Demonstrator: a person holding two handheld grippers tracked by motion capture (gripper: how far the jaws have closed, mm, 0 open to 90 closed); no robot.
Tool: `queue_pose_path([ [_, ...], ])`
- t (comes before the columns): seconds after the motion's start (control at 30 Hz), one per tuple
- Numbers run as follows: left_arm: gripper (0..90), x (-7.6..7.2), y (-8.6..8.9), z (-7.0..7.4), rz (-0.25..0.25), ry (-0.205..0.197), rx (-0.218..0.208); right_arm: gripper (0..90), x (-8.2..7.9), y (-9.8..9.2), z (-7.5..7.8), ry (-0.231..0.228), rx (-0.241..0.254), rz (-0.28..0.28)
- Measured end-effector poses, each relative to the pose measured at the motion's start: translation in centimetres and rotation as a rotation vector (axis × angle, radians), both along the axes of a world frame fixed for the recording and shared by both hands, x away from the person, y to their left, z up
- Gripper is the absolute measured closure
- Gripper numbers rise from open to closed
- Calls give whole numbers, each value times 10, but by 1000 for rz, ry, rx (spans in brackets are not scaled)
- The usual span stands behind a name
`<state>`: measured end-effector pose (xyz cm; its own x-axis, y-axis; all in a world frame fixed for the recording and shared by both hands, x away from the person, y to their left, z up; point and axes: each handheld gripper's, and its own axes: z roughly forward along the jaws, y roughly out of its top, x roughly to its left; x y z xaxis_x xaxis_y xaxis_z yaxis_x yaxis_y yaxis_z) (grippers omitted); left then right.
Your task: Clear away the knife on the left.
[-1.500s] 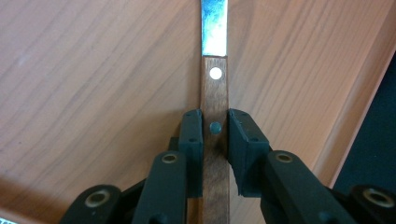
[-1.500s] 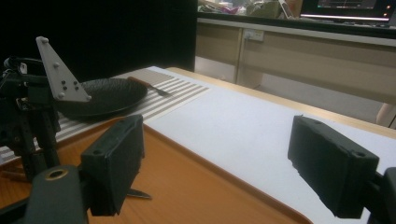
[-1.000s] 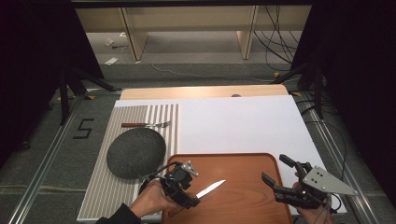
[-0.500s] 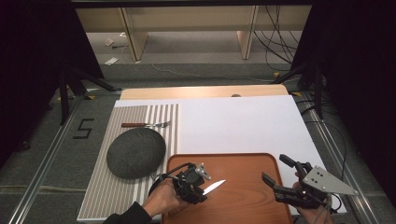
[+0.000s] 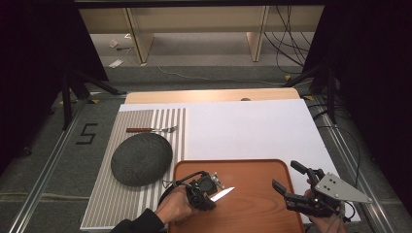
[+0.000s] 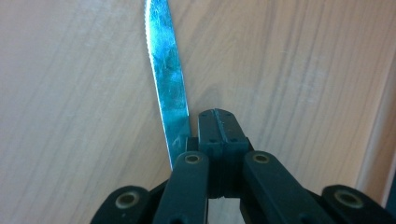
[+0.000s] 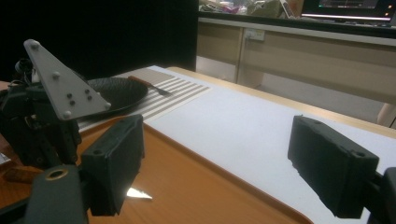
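Two grippers are at work, and the knife is already in one of them. Your left gripper, at the near left of the wooden tray, has just been closing; its jaws now stand pressed together at the handle end of the knife. In the left gripper view the blade leaves the fingertips along their left side and runs up toward 12 o'clock, serrated edge facing 9. Whether the pads pinch the handle squarely or the knife sits a little to one side of them you cannot tell from that view.

In the high view the knife's long axis lies low across the tray, tip aimed toward 2 o'clock from your left hand, blade just above or on the wood. Your right gripper waits at the tray's near right corner, jaws spread wide and holding nothing, well apart from the tip at roughly 3 o'clock of it. So the left hand is the nearer by far.

The fork lies on the striped mat at 11 o'clock from your left gripper, beyond the dark round plate, its long axis running 9 to 3. If the knife is to join that setting on the counter, judge the lift first: a loose hold could let the blade swing.
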<state>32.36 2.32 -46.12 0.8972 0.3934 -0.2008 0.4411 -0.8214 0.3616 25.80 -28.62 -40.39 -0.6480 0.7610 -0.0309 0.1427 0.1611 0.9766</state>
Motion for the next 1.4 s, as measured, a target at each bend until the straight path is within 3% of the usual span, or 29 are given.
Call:
queue_pose_path([
  [0.57, 899, 5, 12, 0, 40, 10, 18, 197, -1, -2, 1, -4, 3, -3],
  [1.4, 898, 3, 44, 1, 54, 73, 72, 197, -1, -1, 1, -4, -2, -4],
])
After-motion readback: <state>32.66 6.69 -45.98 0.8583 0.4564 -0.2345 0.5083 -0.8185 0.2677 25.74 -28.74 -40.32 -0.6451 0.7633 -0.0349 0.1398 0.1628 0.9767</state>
